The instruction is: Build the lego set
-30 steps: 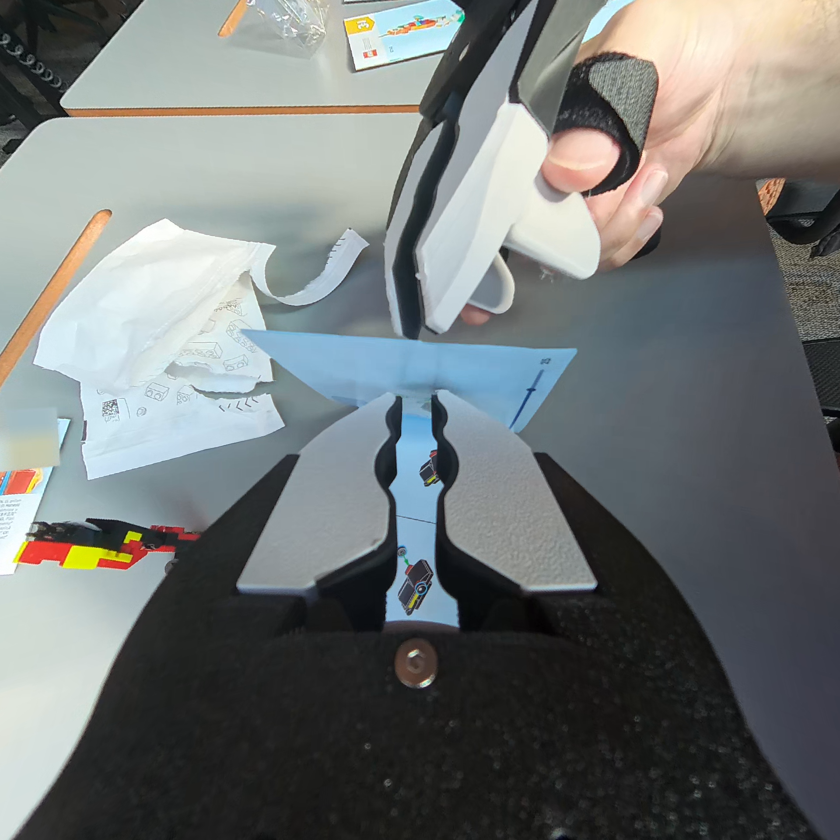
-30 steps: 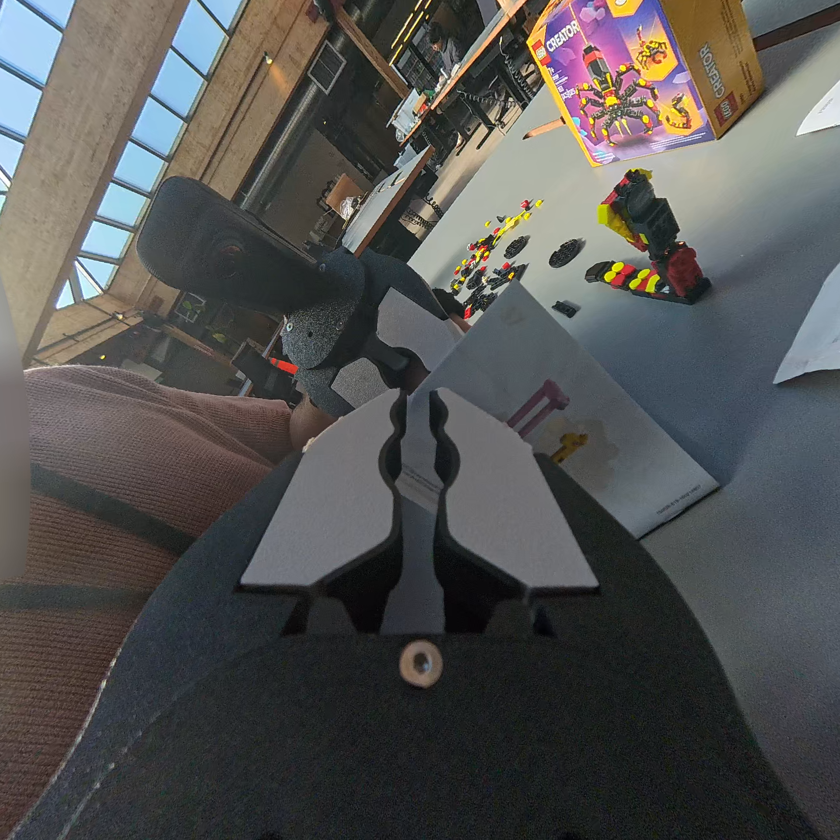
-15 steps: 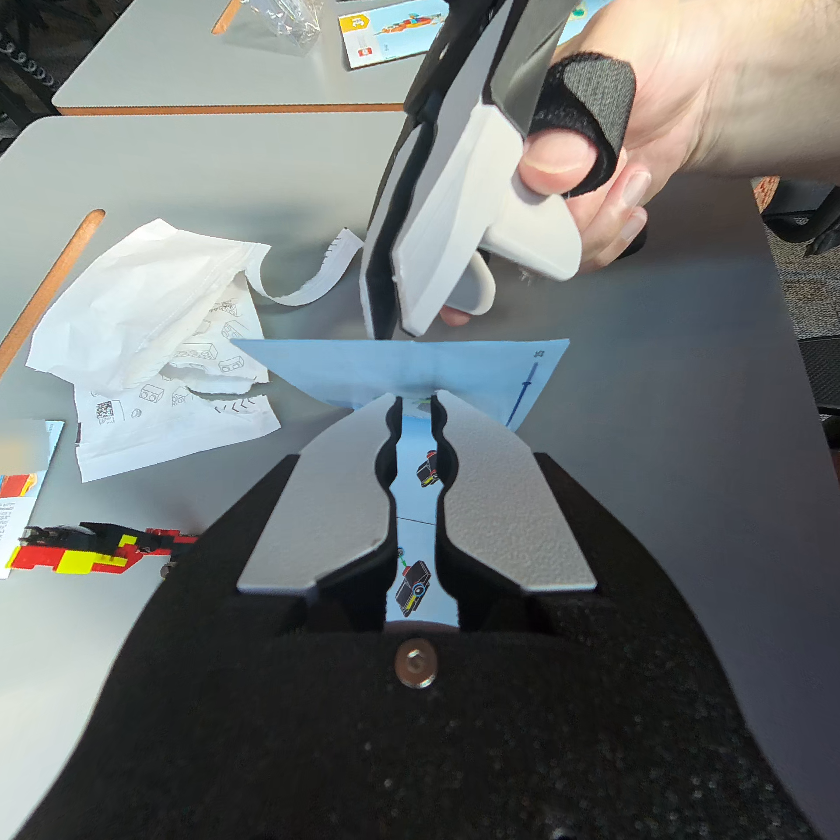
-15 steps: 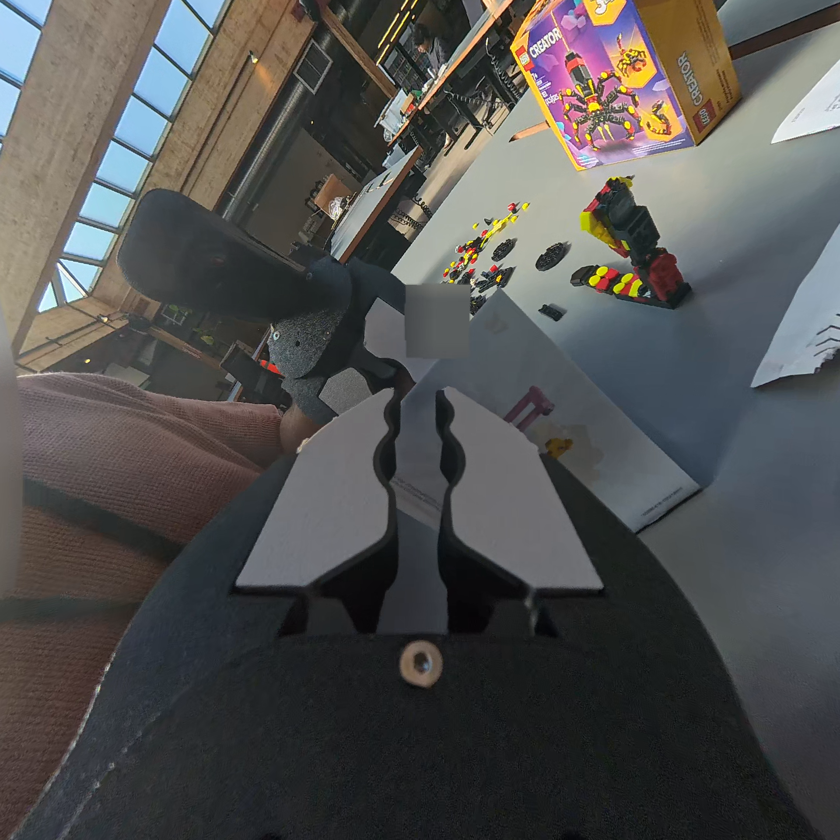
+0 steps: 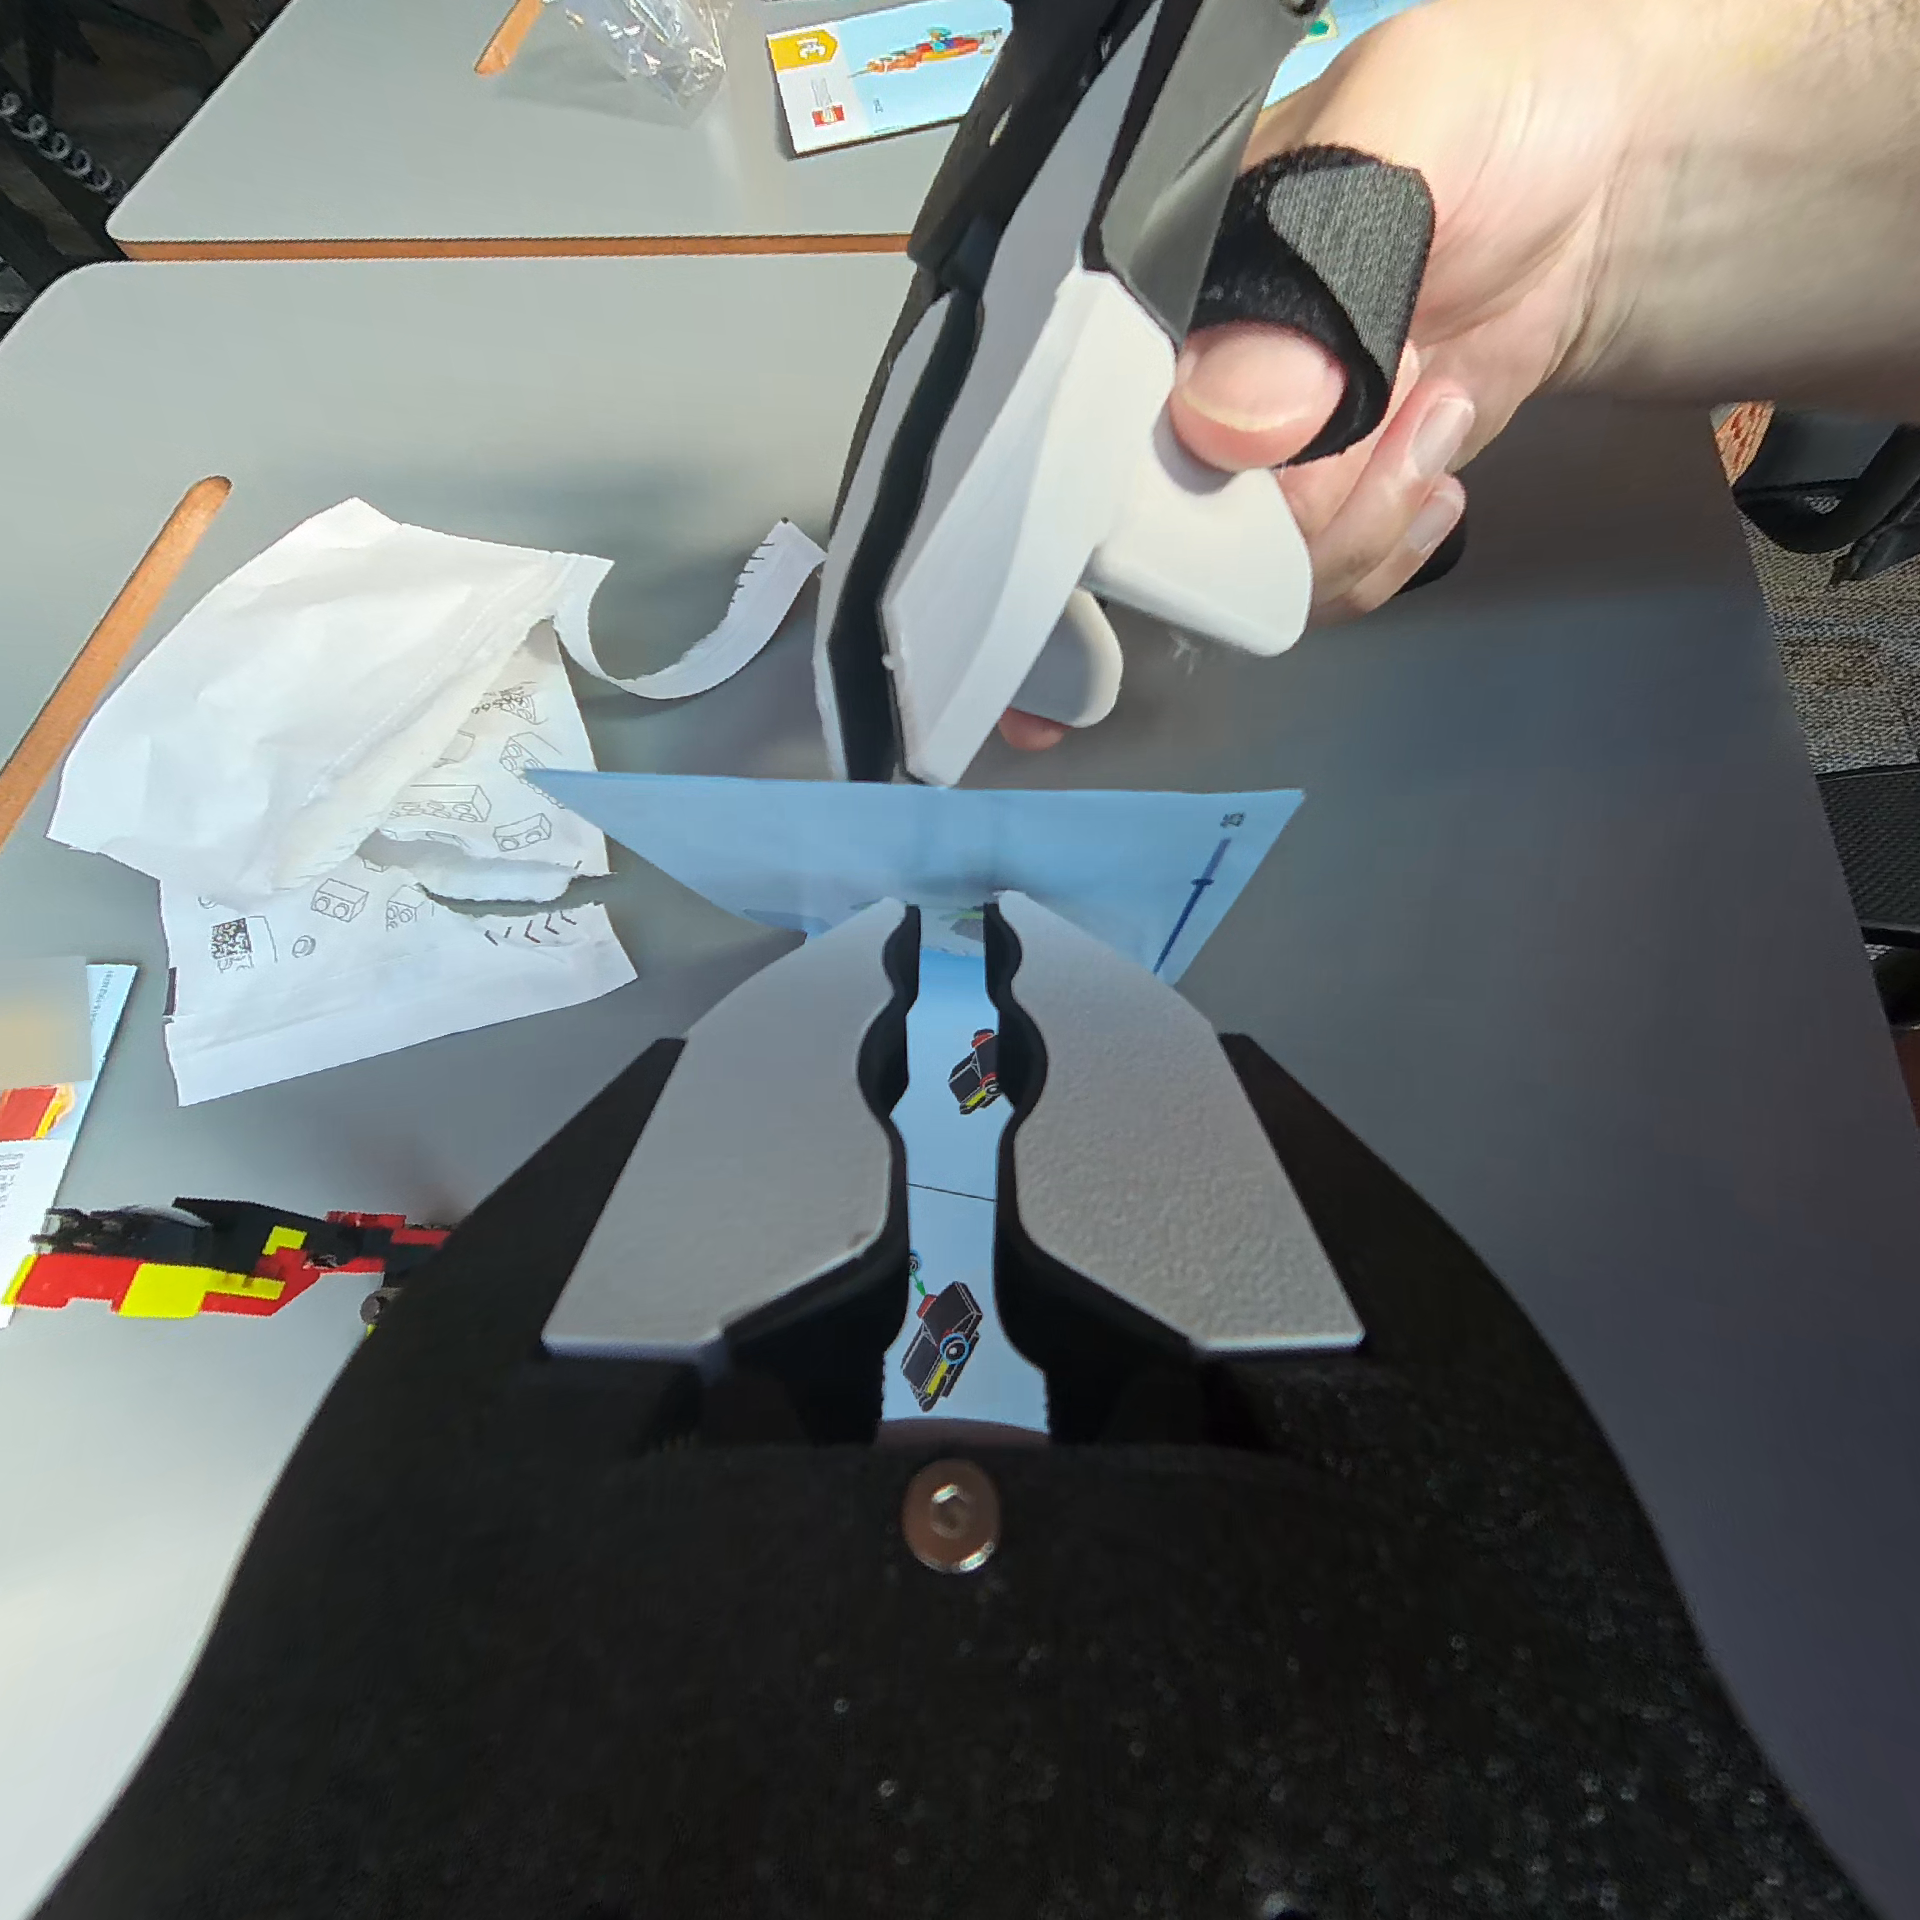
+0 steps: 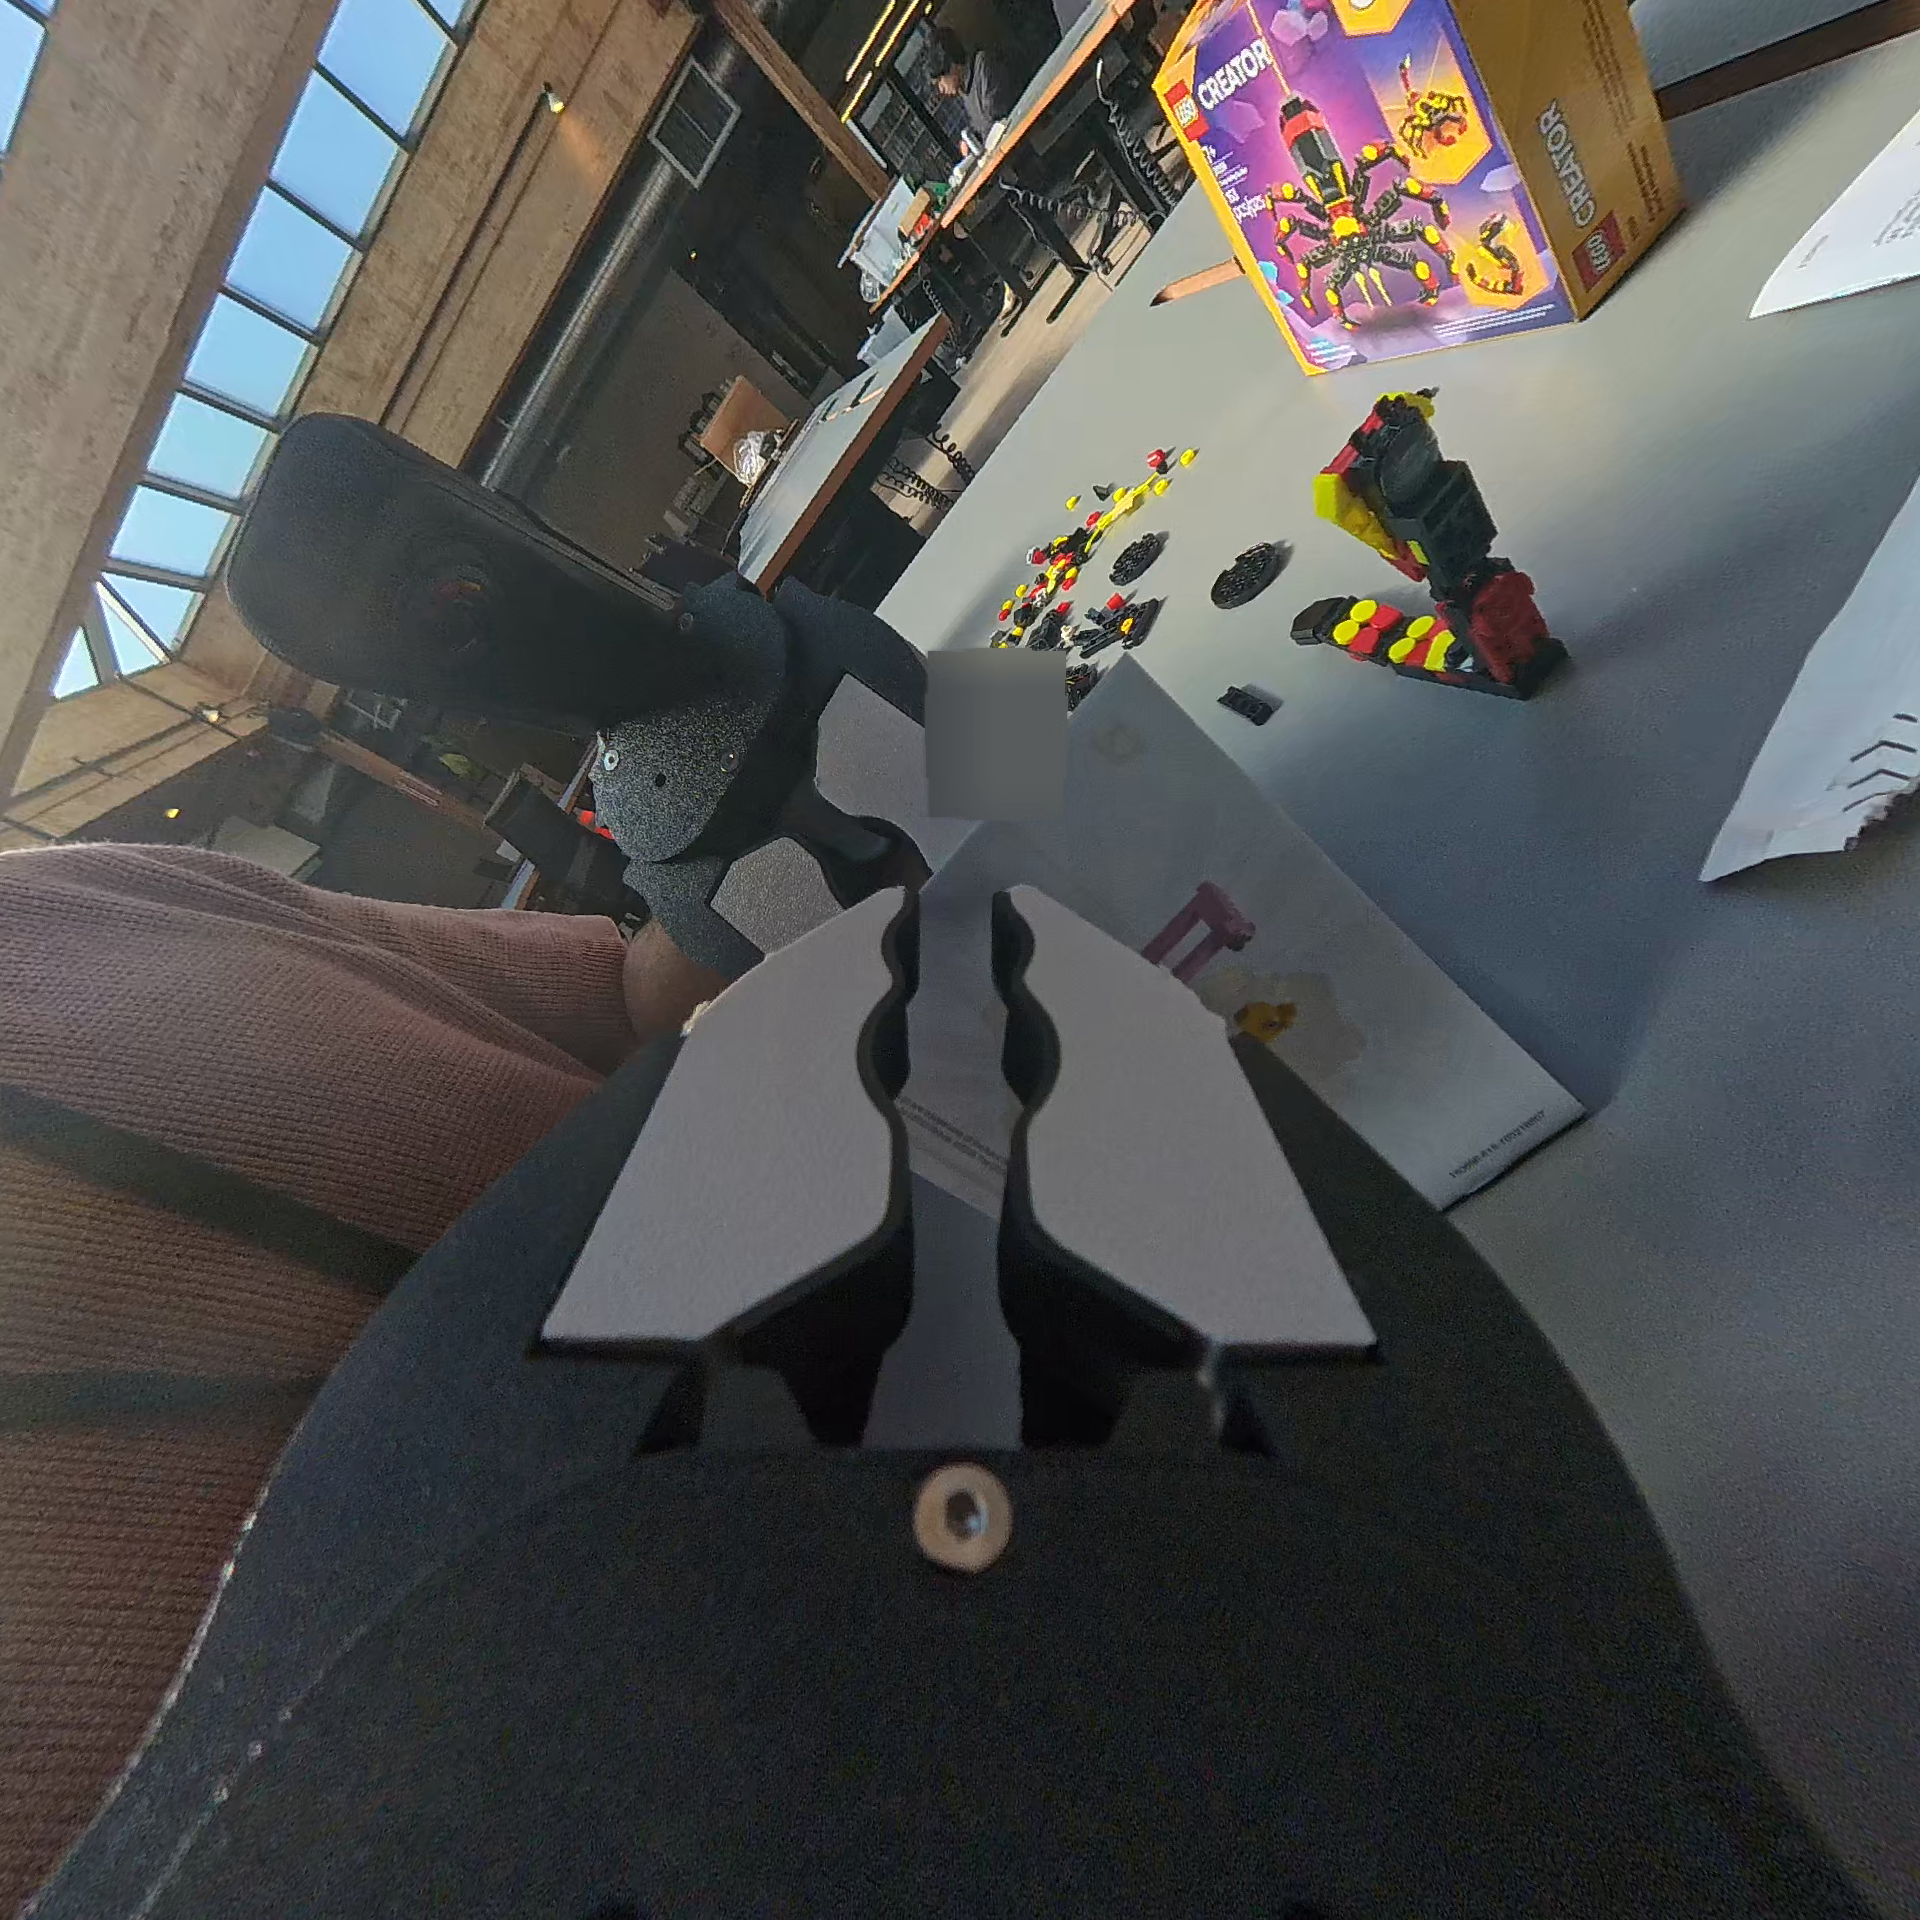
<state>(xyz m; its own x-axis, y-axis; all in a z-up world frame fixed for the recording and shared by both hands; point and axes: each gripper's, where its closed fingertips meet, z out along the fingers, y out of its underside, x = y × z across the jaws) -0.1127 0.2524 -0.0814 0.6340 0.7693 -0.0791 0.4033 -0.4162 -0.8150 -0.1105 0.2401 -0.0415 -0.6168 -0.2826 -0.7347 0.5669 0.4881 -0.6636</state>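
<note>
A blue instruction booklet (image 5: 935, 842) stands half raised off the grey table (image 5: 1507, 1091). My left gripper (image 5: 948, 914) has its jaws almost together on the booklet's near part, and printed pages show through the slit. My right gripper (image 5: 883, 771), held by a hand (image 5: 1507, 260), comes down from above with its tips closed on the raised page's top edge. In the right wrist view the right gripper (image 6: 954, 899) lies over the pale page (image 6: 1351, 987), with the left gripper (image 6: 727, 831) behind it. A part-built black, red and yellow model (image 6: 1423, 582) stands farther off and also shows in the left wrist view (image 5: 208, 1262).
A torn white paper bag (image 5: 343, 748) lies left of the booklet. Several loose small pieces (image 6: 1081, 582) and the set's box (image 6: 1434, 177) sit beyond the model. Another leaflet (image 5: 42, 1091) is at the left edge. A second table (image 5: 416, 156) holds a plastic bag (image 5: 644, 42). A sleeve (image 6: 260, 1091) fills the left. My two grippers' fingertips are within a few centimetres of each other.
The right gripper has shifted a little left along the page's top edge and its jaws have eased slightly apart. The left gripper has barely moved.
</note>
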